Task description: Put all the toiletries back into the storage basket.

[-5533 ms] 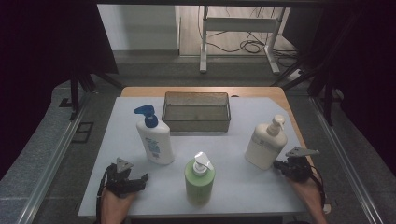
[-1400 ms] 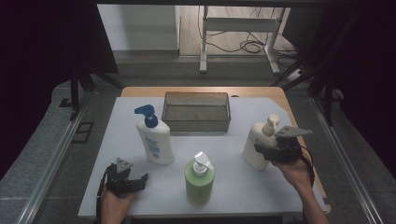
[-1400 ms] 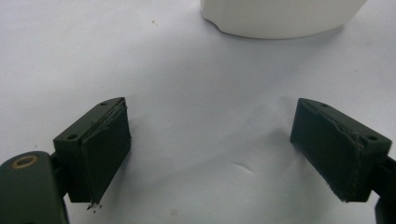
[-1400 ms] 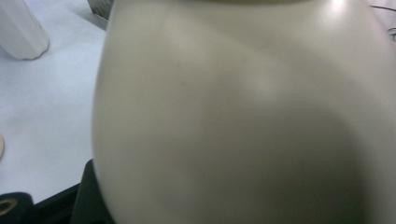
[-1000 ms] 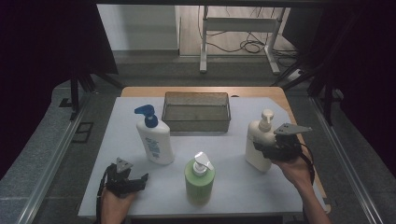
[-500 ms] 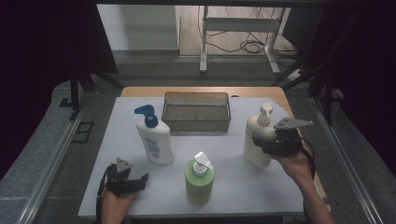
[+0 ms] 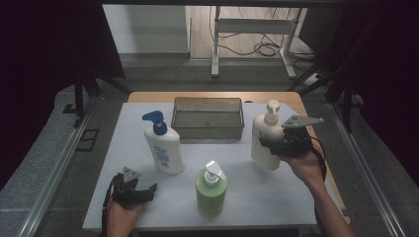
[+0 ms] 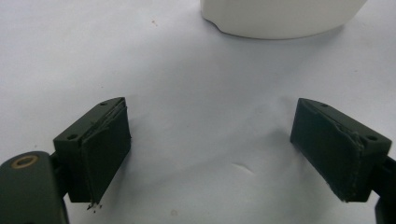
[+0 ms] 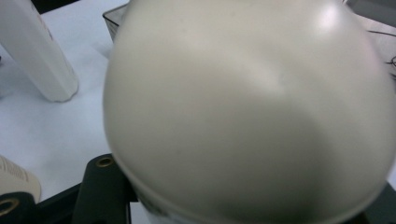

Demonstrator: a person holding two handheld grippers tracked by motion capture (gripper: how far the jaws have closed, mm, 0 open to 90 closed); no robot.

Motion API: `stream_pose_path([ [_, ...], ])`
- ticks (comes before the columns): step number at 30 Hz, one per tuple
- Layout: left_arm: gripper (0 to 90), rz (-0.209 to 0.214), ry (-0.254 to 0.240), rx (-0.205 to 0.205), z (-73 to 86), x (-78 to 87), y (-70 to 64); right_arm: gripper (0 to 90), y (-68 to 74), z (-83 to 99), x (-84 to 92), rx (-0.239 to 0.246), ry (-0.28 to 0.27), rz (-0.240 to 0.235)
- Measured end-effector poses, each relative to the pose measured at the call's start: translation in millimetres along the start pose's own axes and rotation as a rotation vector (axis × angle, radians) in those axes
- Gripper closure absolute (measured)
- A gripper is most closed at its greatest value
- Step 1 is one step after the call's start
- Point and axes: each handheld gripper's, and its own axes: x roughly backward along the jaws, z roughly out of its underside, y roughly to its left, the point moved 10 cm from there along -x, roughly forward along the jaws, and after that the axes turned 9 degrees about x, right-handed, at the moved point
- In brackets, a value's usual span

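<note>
**Three cameras, one table**

High view looks forward and down, table (image 7: 148, 207) whole, far off. Left gripper view hugs the tabletop. Right gripper view sits against the cream bottle (image 9: 252, 107), at three o'clock in the high view (image 7: 264, 143).

A dark mesh tray (image 7: 207, 118) sits toward the far edge of the white-covered bench (image 7: 276, 197). Nearer than the tray, off its left corner, stands a white bottle with a blue pump (image 7: 162, 145). A green bottle with a white pump (image 7: 211, 190) stands nearer still, roughly in line with the tray's middle.

left gripper (image 7: 141, 190): jaws wide apart, low at near edge | right gripper (image 7: 274, 145): jaws clamped, hand (image 7: 304, 165) raised, forearm angled in
</note>
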Motion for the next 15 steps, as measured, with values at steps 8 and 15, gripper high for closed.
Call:
stream_pose_path([
  [8, 11.5, 0.001, 0.0, 0.0, 0.0, 0.0, 0.0, 39.1, 3.3, -19.5, -6.3, 0.012, -0.014, -0.012],
  [15, 11.5, 0.001, 0.001, 0.0, 0.0, 0.0, 0.0, 39.2, 5.3, -34.2, -11.5, 0.01, -0.025, -0.019],
])
